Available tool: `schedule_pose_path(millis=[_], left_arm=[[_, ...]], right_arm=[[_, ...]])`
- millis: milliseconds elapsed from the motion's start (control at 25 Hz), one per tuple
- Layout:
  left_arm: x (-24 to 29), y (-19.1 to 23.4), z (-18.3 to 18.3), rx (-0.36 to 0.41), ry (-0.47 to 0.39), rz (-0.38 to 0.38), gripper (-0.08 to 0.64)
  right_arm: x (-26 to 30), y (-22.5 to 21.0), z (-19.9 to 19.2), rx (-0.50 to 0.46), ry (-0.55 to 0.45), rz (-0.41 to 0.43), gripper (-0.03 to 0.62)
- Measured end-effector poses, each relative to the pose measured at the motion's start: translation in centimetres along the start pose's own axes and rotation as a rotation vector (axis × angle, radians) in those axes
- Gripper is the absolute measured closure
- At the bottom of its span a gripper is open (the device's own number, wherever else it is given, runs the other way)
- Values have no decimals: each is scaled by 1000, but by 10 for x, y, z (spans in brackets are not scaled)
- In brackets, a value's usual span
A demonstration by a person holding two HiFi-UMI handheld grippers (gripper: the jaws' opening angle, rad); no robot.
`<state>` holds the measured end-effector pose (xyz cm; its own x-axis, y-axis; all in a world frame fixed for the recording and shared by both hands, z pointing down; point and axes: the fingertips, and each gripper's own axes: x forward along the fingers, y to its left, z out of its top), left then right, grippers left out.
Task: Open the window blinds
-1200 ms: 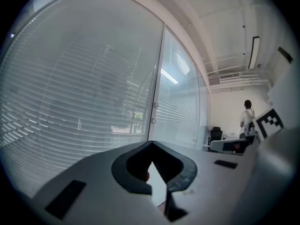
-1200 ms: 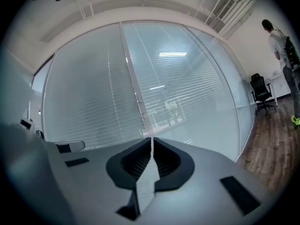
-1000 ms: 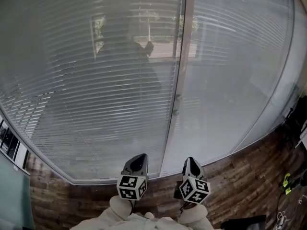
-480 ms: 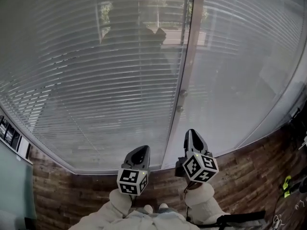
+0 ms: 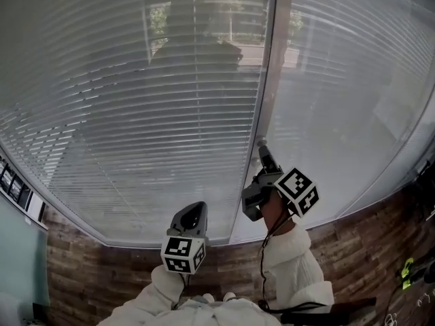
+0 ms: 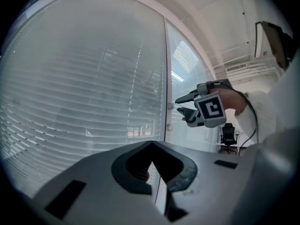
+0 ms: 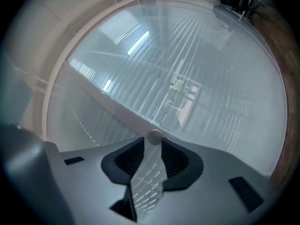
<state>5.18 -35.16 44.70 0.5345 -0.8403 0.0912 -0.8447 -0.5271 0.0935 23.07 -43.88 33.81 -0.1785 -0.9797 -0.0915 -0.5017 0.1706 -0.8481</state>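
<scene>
I am holding the right gripper (image 5: 264,149) up against the white vertical frame post (image 5: 273,80) that is dividing the two glass panes. Its fingers have just been opening and are now standing moderately apart. The small round white knob (image 7: 153,136) on the post is sitting right at their tips, between them but not squeezed. The white horizontal slatted window blinds (image 5: 136,121) are hanging behind the glass on both sides of the post, with the slats tilted shut. I am holding the left gripper (image 5: 193,209) lower, near the bottom edge of the left pane, over the brown wood-plank floor (image 5: 75,267). Its fingers are resting together at the tips, gripping nothing.
</scene>
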Motion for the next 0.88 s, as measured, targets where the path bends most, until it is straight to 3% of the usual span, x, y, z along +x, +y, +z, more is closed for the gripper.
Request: schedule_pose_path(millis=[200,560,880], left_arm=[[1,9,-3,0,8,21,560],[-1,11,-7,-14,8,21,560],[-4,13,-12,-26,11,15,560]], right_arm=[[19,1,9,138,-6,13,469],[20,-12,9,265,18,-49,444],[32,-18,4,293,26,-75,442]])
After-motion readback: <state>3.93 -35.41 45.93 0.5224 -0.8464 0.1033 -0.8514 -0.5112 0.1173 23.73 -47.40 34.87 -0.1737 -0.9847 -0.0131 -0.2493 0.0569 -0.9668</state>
